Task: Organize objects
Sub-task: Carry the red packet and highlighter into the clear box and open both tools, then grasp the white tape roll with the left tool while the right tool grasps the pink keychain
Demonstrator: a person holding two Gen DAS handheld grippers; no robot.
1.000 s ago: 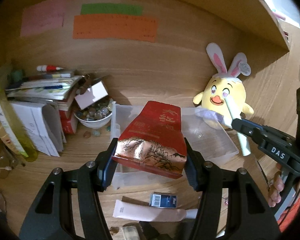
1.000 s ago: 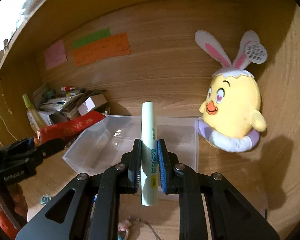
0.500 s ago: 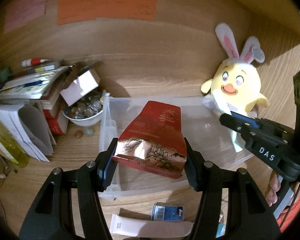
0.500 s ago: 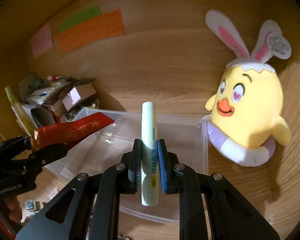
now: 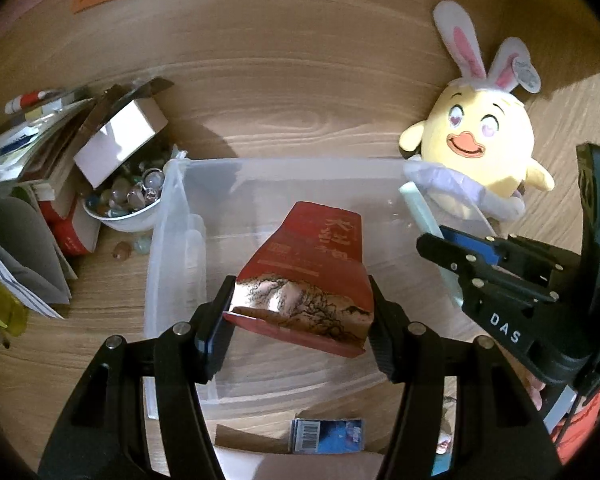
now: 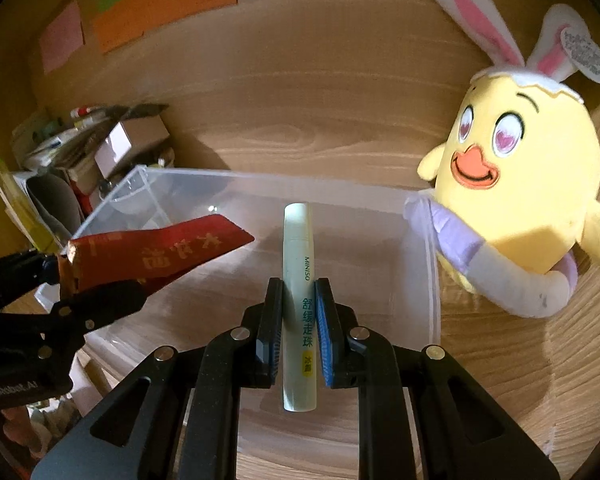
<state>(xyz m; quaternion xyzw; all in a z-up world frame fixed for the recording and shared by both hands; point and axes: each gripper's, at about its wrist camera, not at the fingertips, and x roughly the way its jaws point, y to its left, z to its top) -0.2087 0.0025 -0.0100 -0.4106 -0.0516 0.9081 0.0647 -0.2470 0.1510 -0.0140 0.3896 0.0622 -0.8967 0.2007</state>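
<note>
My left gripper is shut on a red foil pouch with a gold mountain print, held above the inside of a clear plastic bin. My right gripper is shut on a pale green tube, which points forward over the same clear plastic bin. In the left wrist view the right gripper comes in from the right with the pale green tube over the bin's right side. In the right wrist view the red foil pouch hangs at the left.
A yellow plush chick with rabbit ears sits against the bin's right end. A white bowl of stones, a small carton and stacked books and papers crowd the left. A blue packet lies on the wooden surface in front of the bin.
Both grippers have come forward and down toward the bin, each keeping its hold. The bin and the plush chick now look larger and nearer in both views.
</note>
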